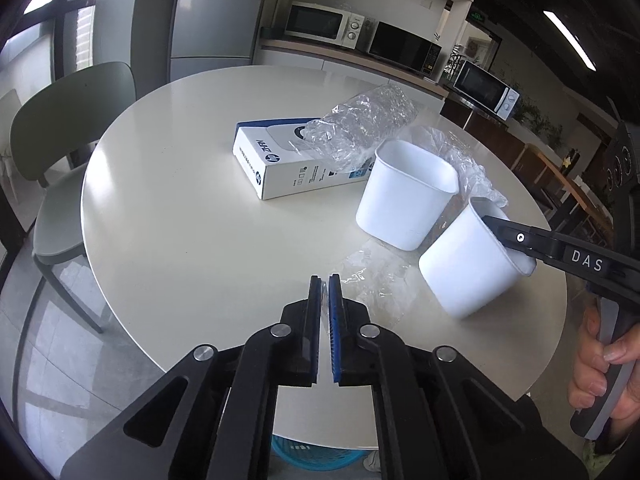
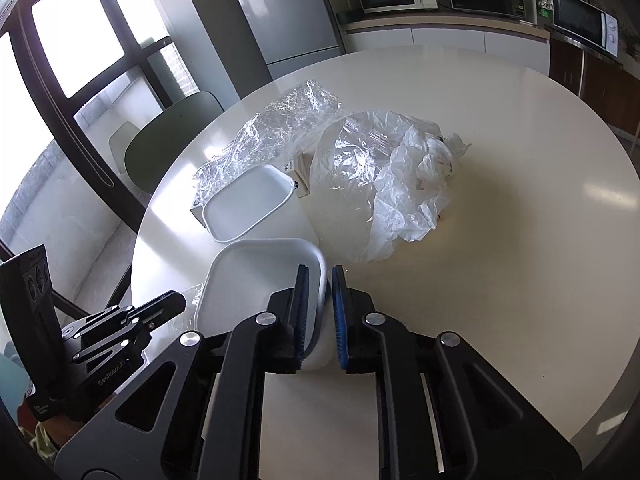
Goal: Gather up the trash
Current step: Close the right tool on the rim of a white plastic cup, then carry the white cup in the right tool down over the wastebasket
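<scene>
Table edge: the round cream table (image 1: pixel 168 208) curves close under both grippers; its near rim runs just below the left gripper's linkage, and past the rim lie grey floor tiles and a blue basket (image 1: pixel 316 456) under the table.
Open room, left: the whole left half of the tabletop is bare, from the near rim to the far edge; a green chair (image 1: pixel 68 128) stands beyond that side.
Open room, right: in the right wrist view the tabletop right of the crumpled plastic is bare out to its rim.
Crowded part: a white box (image 1: pixel 288 168) lies flat at mid-table with a clear crinkled wrapper (image 1: pixel 360 128) draped over its far end; the far white tub (image 1: pixel 404 196) stands upright just right of the box.
Near white tub (image 1: pixel 468 264): tilted, leaning towards the camera side, beside the far tub and near the right rim of the table.
Right gripper (image 2: pixel 319 292): its two blue-padded fingers pinch the near tub's wall, one pad inside the rim, the other outside.
Left gripper (image 1: pixel 325 292): fingers pressed nearly together with nothing between them, hovering over the table.
Flat clear film (image 1: pixel 376 276): lies on the table just right of the left fingertips, between them and the near tub; whether they touch it I cannot tell.
Loose bags: clear plastic bag (image 2: pixel 344 184) and white crumpled bag (image 2: pixel 420 184) heaped behind the tubs.
Hand (image 1: pixel 604 364): grips the right gripper's handle at the right border.
</scene>
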`<state>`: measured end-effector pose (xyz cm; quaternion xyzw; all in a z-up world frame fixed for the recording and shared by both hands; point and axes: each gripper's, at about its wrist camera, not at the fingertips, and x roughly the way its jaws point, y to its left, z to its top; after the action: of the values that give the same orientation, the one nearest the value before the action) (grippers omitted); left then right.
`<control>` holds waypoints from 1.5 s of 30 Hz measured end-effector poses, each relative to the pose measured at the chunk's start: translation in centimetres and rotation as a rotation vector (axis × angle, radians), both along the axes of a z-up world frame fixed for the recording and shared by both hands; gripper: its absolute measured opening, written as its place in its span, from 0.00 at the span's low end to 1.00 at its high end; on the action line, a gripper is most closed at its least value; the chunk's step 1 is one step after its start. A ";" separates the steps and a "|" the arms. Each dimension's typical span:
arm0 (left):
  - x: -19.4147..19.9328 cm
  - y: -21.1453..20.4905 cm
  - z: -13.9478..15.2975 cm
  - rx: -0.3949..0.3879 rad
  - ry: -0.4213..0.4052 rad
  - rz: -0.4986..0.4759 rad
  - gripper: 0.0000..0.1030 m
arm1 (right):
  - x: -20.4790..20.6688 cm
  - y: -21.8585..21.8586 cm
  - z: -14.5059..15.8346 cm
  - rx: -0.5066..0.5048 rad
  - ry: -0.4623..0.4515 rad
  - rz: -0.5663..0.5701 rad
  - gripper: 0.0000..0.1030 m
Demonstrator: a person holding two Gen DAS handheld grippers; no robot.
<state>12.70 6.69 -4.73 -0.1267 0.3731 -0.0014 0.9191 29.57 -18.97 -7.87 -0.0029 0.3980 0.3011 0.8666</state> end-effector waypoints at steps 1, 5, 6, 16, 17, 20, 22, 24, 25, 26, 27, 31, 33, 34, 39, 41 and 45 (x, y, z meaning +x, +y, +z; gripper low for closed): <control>-0.1 -0.1 0.3 0.004 -0.009 -0.003 0.03 | -0.2 -0.1 0.1 -0.006 -0.009 -0.001 0.05; -0.4 -0.5 2.1 0.028 -0.046 -0.014 0.03 | -0.8 -0.9 0.8 -0.010 -0.043 -0.009 0.05; -0.4 -0.7 2.5 0.031 -0.055 -0.019 0.03 | -0.9 -1.3 1.0 -0.004 -0.045 -0.013 0.05; -1.1 -3.1 6.3 0.083 -0.138 -0.058 0.02 | -2.5 -4.3 1.8 0.038 -0.056 -0.029 0.05; -1.0 -3.2 6.6 0.089 -0.144 -0.056 0.02 | -2.7 -4.5 1.8 0.040 -0.058 -0.029 0.05; -1.1 -3.3 7.3 0.097 -0.157 -0.049 0.02 | -3.4 -5.1 2.0 0.049 -0.062 -0.032 0.05; -1.2 -3.5 7.9 0.102 -0.166 -0.046 0.02 | -3.8 -5.5 2.2 0.054 -0.068 -0.033 0.05; -1.5 -3.6 8.4 0.106 -0.177 -0.045 0.02 | -4.4 -5.9 2.5 0.059 -0.075 -0.034 0.05; -1.7 -3.8 8.7 0.109 -0.183 -0.045 0.02 | -4.7 -6.1 2.6 0.061 -0.079 -0.036 0.05; -1.9 -3.9 9.1 0.112 -0.190 -0.045 0.02 | -4.9 -6.3 2.8 0.063 -0.081 -0.036 0.05; -2.0 -3.9 9.3 0.114 -0.196 -0.044 0.02 | -5.1 -6.5 2.9 0.063 -0.084 -0.037 0.05; -2.5 -4.1 10.6 0.123 -0.223 -0.037 0.02 | -6.0 -7.0 3.1 0.066 -0.089 -0.037 0.05; -2.8 -4.2 11.3 0.132 -0.236 -0.033 0.02 | -6.5 -7.1 3.2 0.067 -0.090 -0.034 0.05; -2.9 -4.4 11.6 0.142 -0.241 -0.033 0.02 | -6.7 -7.2 3.2 0.069 -0.090 -0.034 0.05; -3.7 -4.5 13.4 0.162 -0.277 -0.032 0.02 | -7.7 -7.0 3.6 0.070 -0.095 -0.032 0.05; -4.3 -4.4 14.1 0.162 -0.293 -0.030 0.02 | -8.1 -7.0 3.9 0.071 -0.099 -0.030 0.05; -5.9 -4.2 15.4 0.166 -0.329 -0.008 0.02 | -9.2 -7.3 4.5 0.072 -0.115 -0.027 0.05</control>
<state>6.77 2.46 10.66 -0.0470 0.2171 0.0049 0.9750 20.39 -26.29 -3.38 0.0162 0.3364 0.3026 0.8916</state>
